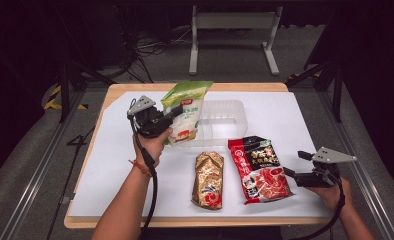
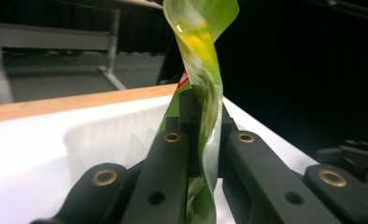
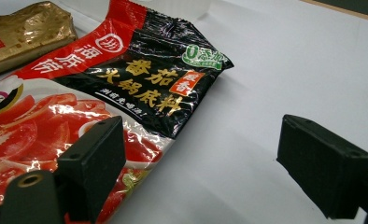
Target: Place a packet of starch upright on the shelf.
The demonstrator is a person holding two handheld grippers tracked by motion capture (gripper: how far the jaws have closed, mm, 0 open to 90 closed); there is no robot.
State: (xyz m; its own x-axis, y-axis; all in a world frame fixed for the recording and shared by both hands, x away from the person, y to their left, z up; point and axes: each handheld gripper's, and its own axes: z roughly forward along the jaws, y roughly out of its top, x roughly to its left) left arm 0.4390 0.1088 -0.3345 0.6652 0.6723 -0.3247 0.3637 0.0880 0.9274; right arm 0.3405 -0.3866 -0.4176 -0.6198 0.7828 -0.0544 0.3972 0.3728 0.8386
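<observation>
- The left gripper [image 1: 172, 114] sits left of centre in the high view, its jaws pinching the green bag [image 1: 185, 112] by one side edge and holding it upright, clear of the sheet.
- In the left gripper view the green film [image 2: 201, 93] runs up between the two jaws and twists above them, so the hold is on thin film only, not on the filled body of the bag.
- The clear tray [image 1: 226, 119] lies just right of the bag, in the upper middle of the high view; my judgement is that the bag is headed there.
- To do that well: keep the pinch firm and move slowly, since a hanging bag will swing and could slip out of an edge hold.
- Bring the bag's bottom over the tray's open space before lowering, and let go only once it rests on the tray floor.
- The right gripper [image 1: 297, 165] rests at lower right, jaws spread wide and holding nothing.
- In the right gripper view its jaws straddle the corner of the red bag [image 3: 102, 88], one jaw over the film, the other over the bare sheet [image 3: 247, 60].
- Keep that gripper low and quiet so it does not nudge the red bag.
- The gold bag [image 1: 208, 179] lies flat at lower centre, just left of the red bag and apart from both grippers.
</observation>
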